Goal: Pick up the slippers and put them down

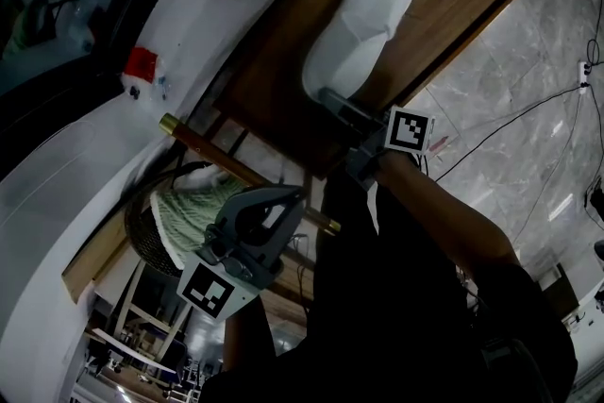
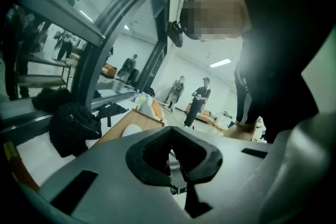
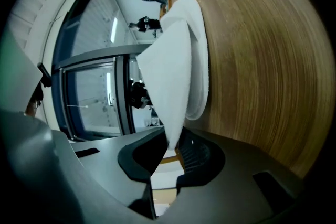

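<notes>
A white slipper [image 1: 363, 19] lies on the brown wooden table [image 1: 453, 5], toe toward the far end. My right gripper [image 1: 332, 99] is shut on its near edge. In the right gripper view the slipper [image 3: 176, 55] stands on its side against the wood [image 3: 262, 60], and a fold of it is pinched between the jaws [image 3: 168, 152]. My left gripper [image 1: 283, 208] hangs lower, off the table's near corner, above a basket. In its own view the left gripper [image 2: 176, 165] looks shut with nothing in it. A white oval [image 2: 131, 130] on the table ahead may be the slipper.
A dark wicker basket [image 1: 142, 231] with green-and-white cloth sits under the left gripper. A wooden pole with a brass end [image 1: 212, 146] crosses in front of the table. Cables [image 1: 528, 104] run over the marble floor. A dark bag [image 2: 73, 126] and distant people [image 2: 199, 99] show beyond.
</notes>
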Demonstrator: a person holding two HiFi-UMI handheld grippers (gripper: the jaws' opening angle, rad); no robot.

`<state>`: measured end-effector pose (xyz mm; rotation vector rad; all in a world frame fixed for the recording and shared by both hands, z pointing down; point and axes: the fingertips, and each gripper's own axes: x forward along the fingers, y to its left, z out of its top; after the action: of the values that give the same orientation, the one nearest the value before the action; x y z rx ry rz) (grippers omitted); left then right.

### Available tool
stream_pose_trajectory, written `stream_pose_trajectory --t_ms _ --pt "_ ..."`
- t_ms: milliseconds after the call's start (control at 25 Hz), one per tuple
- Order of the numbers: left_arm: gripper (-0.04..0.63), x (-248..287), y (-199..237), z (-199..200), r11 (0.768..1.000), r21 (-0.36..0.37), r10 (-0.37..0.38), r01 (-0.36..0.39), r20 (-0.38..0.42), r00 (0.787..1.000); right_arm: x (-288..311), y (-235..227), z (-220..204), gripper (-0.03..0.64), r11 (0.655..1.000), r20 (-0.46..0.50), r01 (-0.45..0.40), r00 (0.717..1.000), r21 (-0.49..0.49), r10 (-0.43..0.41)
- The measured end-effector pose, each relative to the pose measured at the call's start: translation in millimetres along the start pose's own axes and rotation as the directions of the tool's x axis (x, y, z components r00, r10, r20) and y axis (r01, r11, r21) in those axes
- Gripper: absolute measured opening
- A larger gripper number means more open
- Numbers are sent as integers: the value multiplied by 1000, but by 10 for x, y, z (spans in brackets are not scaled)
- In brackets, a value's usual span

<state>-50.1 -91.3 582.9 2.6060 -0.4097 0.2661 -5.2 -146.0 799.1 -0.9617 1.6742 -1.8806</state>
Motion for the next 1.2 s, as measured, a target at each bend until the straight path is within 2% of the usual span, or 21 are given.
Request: stream_pose_trajectory --t_ms 160,240,480,680,760,960,1000,1040,1200 --pt "11 -9 -15 -46 1000 3 -5 5 -4 1000 43 -58 -86 59 998 -27 31 999 46 -30" --pt "11 -16 -17 -69 1000 2 -10 10 -3 1000 70 -76 -135 148 998 -51 44 998 53 -42" --pt "11 -51 -65 -79 1000 19 -21 21 0 1000 -30 -229 -285 175 979 -79 144 988 146 -133" --pt "11 -96 -107 -98 999 29 -22 22 6 1000 -70 -206 -452 184 976 -118 140 986 169 -121" --pt "11 -106 -124 -91 999 33 -21 20 11 1000 -81 -159 -466 184 981 -133 113 987 155 -93" --pt "11 -189 -157 -12 999 50 -2 0 36 999 -48 247 -465 178 997 -167 -26 985 79 39" --pt "11 -221 -174 21 999 54 3 -6 44 999 -53 364 -464 142 997 -171 -48 984 64 59" --pt "11 -257 -196 67 998 56 8 -11 52 999 -60 500 -459 78 996 -173 -71 982 47 78" --pt "11 -438 -364 380 997 74 27 -35 109 994 -101 1260 -444 48 978 -199 -196 964 -75 178"
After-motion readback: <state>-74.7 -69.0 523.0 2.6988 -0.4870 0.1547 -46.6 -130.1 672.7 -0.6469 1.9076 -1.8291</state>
